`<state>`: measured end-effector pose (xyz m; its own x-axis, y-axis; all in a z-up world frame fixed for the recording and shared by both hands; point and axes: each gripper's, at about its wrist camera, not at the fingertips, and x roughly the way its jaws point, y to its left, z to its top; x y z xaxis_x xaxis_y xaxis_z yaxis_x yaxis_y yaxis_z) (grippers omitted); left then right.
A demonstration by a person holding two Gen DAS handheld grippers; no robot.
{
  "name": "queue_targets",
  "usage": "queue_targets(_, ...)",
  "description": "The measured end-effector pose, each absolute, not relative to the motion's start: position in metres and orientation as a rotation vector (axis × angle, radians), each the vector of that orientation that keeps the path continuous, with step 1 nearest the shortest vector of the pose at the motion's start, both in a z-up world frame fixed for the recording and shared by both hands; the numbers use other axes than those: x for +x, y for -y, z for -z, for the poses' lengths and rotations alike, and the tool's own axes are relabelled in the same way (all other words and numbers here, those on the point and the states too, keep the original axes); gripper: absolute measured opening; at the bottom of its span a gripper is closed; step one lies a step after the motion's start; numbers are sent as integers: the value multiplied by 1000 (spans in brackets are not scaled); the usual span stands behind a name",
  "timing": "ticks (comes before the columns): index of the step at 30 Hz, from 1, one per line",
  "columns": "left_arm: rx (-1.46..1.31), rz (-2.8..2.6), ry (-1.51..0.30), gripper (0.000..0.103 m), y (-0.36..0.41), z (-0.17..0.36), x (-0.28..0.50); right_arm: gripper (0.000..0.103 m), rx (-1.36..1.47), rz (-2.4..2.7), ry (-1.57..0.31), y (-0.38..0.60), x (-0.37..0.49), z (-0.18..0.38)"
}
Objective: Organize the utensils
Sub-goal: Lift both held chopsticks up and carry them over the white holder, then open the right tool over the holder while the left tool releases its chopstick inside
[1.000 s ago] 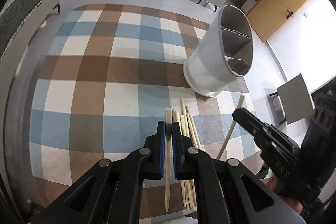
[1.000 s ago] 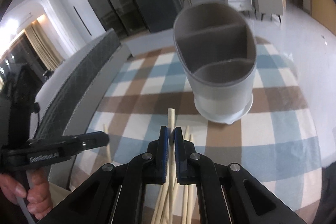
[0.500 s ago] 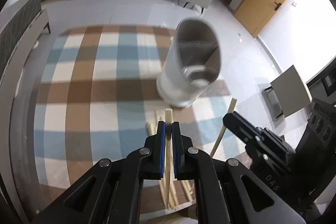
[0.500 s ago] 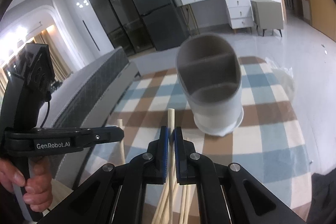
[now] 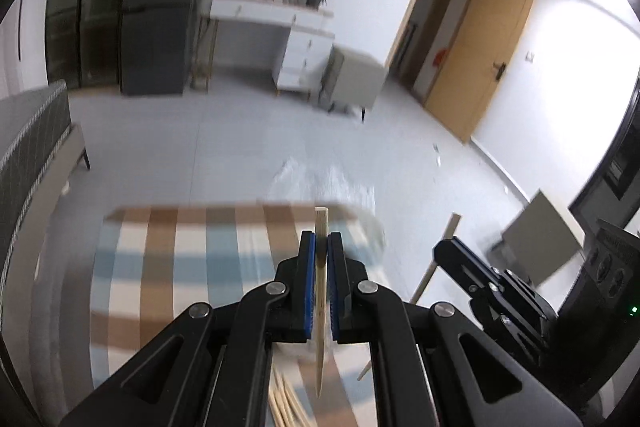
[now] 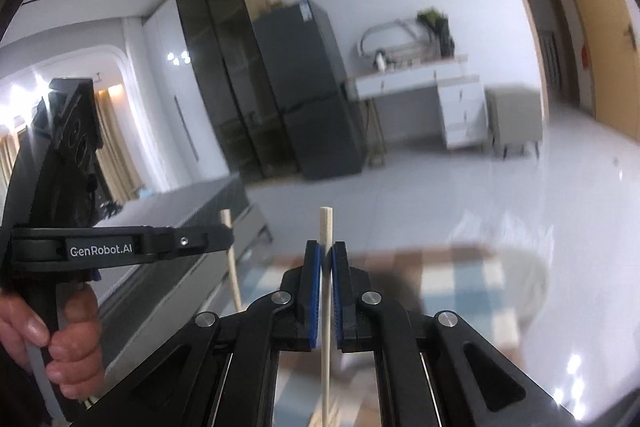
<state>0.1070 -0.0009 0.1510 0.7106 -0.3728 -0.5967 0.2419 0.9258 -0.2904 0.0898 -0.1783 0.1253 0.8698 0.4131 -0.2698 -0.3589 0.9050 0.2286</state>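
Left gripper (image 5: 321,247): fingers clenched on one wooden chopstick (image 5: 320,291), stick upright between blue pads, raised above plaid cloth (image 5: 168,267). Right gripper (image 6: 326,259): fingers clenched on second chopstick (image 6: 326,291), likewise upright. Loose chopsticks (image 5: 286,405) lie on cloth below. Background blurred; utensil holder not discernible.

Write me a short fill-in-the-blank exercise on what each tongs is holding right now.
1. The left tongs are shut on one pale wooden ____.
2. The pads on both tongs are coloured ____.
3. In the right wrist view, the right tongs grip their light wooden stick so that it stands nearly ____.
4. The tablecloth is patterned in ____.

Missing words: chopstick; blue; upright; checks
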Motion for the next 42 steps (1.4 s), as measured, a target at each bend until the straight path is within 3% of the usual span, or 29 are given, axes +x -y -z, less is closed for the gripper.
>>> queue_targets(8, -251, 322, -612, 1, 2, -142, 166, 5, 135, -356, -217, 177, 156, -139)
queue_targets(25, -251, 355, -553, 1, 15, -101, 185, 5, 87, -364, -278, 168, 177, -73)
queue_targets(37, -178, 456, -715, 2, 20, -96, 165, 9, 126, -442, -407, 174, 171, -58)
queue_targets(40, -212, 397, -763, 9, 11, -96, 159, 22, 138, -458, -443, 179, 160, -56)
queue_targets(42, -229, 366, -760, 25, 4, -99, 147, 28, 136, -433, -456, 187, 143, -56)
